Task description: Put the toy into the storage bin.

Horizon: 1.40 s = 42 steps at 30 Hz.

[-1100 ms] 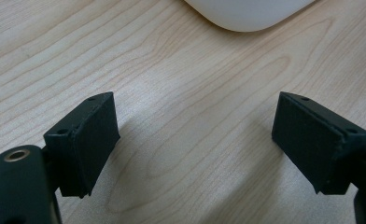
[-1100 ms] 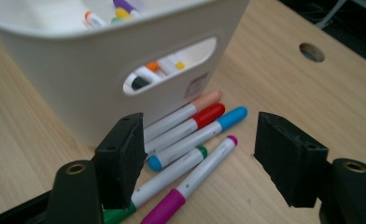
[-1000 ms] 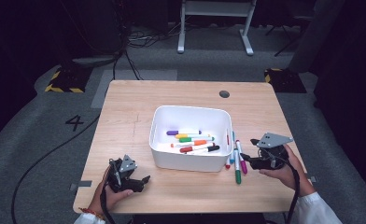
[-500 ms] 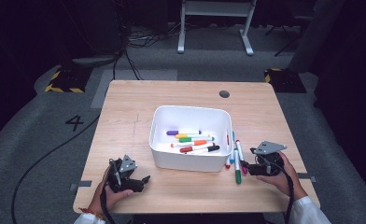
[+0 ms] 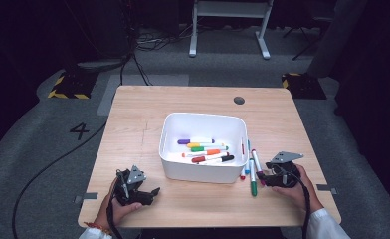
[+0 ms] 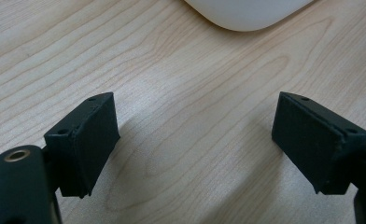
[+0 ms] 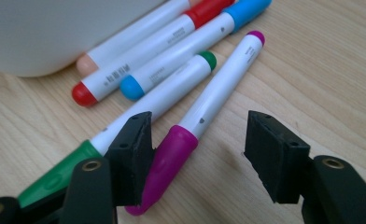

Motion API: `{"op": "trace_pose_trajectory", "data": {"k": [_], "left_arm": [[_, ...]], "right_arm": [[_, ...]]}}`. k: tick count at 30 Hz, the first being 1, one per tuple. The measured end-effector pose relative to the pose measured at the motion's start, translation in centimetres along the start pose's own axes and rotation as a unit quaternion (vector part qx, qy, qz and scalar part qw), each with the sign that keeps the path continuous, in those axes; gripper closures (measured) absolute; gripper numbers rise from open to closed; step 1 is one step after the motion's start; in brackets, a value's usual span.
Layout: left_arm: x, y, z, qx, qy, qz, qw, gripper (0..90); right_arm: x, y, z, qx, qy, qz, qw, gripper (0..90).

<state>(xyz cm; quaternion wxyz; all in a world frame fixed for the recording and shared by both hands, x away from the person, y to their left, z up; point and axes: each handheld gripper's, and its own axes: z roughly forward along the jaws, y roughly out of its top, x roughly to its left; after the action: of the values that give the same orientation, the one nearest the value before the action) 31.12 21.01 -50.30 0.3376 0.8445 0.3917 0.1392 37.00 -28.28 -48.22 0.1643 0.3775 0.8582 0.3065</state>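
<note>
High view: white bin (image 5: 203,172) mid-table holds several markers – purple, yellow, green, orange, red, black caps – lying flat on its floor. More markers lie on the table (image 5: 133,114) just right of the bin. Right gripper (image 5: 265,175) is low at these; right gripper view shows the magenta marker (image 7: 204,112) between its jaws, which have just been closing, w/ a gap on the right side, not yet clamped. Green marker (image 7: 162,100) lies beside. Left gripper (image 5: 150,191) sits near the front-left edge, jaws apart, nothing between.

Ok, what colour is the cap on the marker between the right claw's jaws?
Magenta cap on a white-barrelled marker; clearest in the right gripper view.
</note>
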Motion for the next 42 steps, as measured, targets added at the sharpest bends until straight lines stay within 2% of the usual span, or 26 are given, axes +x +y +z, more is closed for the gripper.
{"op": "trace_pose_trajectory", "data": {"k": [5, 8, 9, 10, 13, 20, 25, 35, 36, 39, 40, 42], "left_arm": [[0.0, 0.0, 0.0, 0.0, 0.003, -0.001, 1.0, 14.8], [0.0, 0.0, 0.0, 0.0, 0.002, 0.001, 1.0, 14.8], [0.0, 0.0, 0.0, 0.0, 0.002, 0.001, 1.0, 14.8], [0.0, 0.0, 0.0, 0.0, 0.002, 0.0, 1.0, 14.8], [0.0, 0.0, 0.0, -0.001, 0.003, 0.0, 1.0, 14.8], [0.0, 0.0, 0.0, -0.001, 0.003, 0.0, 1.0, 14.8], [0.0, 0.0, 0.0, -0.001, 0.002, 0.0, 1.0, 14.8], [0.0, 0.0, 0.0, 0.0, 0.002, -0.001, 1.0, 14.7], [0.0, 0.0, 0.0, 0.001, 0.0, 0.001, 1.0, 14.7], [0.0, 0.0, 0.0, 0.0, 0.002, 0.002, 1.0, 14.7], [0.0, 0.0, 0.0, 0.0, 0.001, 0.003, 1.0, 14.6], [0.0, 0.0, 0.0, 0.0, 0.001, 0.003, 1.0, 14.6]], "right_arm": [[-0.5, -0.6, 0.0, 0.005, 0.002, 0.009, 0.9999, 50.5], [-1.2, -1.0, -0.2, -0.002, 0.004, 0.026, 0.9996, 60.9], [-1.2, -1.0, -0.2, -0.002, 0.004, 0.026, 0.9996, 60.9], [-1.3, -1.0, -0.2, -0.002, 0.004, 0.029, 0.9996, 65.5], [-1.8, -1.0, -0.2, -0.001, -0.009, 0.031, 0.9995, 73.2], [-2.5, -1.1, -0.2, -0.003, -0.046, 0.031, 0.9985, 74.2], [-3.0, -1.2, -0.4, -0.012, -0.054, 0.036, 0.9978, 74.4], [-3.8, -0.6, -2.3, -0.059, -0.047, 0.04, 0.9964, 74.5], [-3.9, -0.2, -2.8, -0.071, -0.048, 0.036, 0.9957, 74.5], [-4.1, 0.3, -3.3, -0.082, -0.046, 0.033, 0.995, 74.5], [-4.2, 1.0, -3.7, -0.097, -0.033, 0.037, 0.994, 74.5], [-4.2, 1.3, -3.9, -0.101, -0.03, 0.035, 0.9939, 74.5]]}}
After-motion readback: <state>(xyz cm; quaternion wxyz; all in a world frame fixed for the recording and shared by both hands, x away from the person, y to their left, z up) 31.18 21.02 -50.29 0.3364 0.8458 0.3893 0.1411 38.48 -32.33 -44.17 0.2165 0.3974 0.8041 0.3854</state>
